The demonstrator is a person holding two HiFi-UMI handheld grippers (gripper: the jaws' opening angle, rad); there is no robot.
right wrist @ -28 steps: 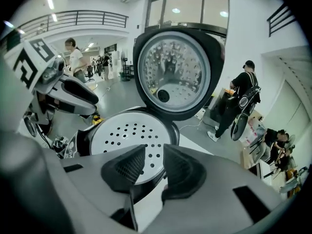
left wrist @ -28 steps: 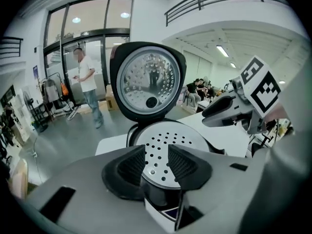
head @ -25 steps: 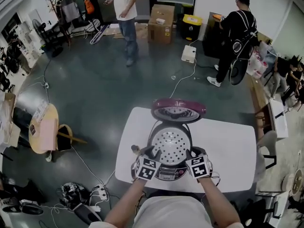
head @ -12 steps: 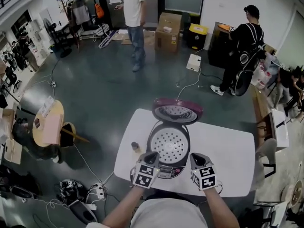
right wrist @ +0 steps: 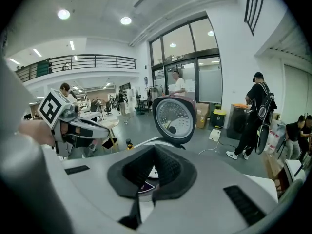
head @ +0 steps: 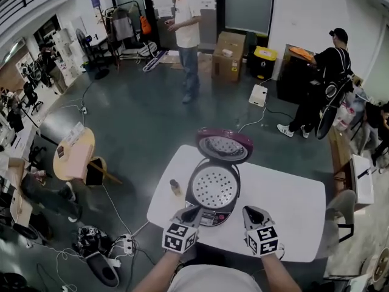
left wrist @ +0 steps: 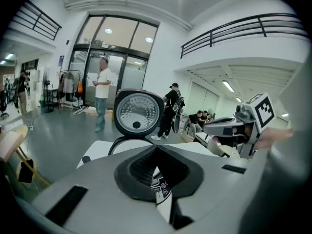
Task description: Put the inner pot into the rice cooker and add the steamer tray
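Note:
The rice cooker [head: 213,193] stands on the white table [head: 292,202] with its maroon lid [head: 223,145] raised. The perforated steamer tray [head: 214,187] lies in its mouth and hides whatever is beneath it. My left gripper [head: 196,210] hovers at the cooker's near left. It is shut and its jaws have just been closing with nothing between them. My right gripper [head: 249,212] hangs at the near right, apart from the cooker, shut and empty. In the left gripper view the pads [left wrist: 146,167] meet in front of the lid [left wrist: 138,113]. The right gripper view shows its pads [right wrist: 168,169] pressed together below the lid [right wrist: 174,116].
A small brown bottle [head: 175,186] stands on the table left of the cooker. On the floor to the left are a round wooden table [head: 76,154] and cables with a power strip [head: 124,245]. Two people [head: 185,29] [head: 328,72] stand farther off by boxes.
Both grippers have drawn back from the cooker's rim towards me and risen, leaving the steamer tray in the cooker. The head view has tilted up.

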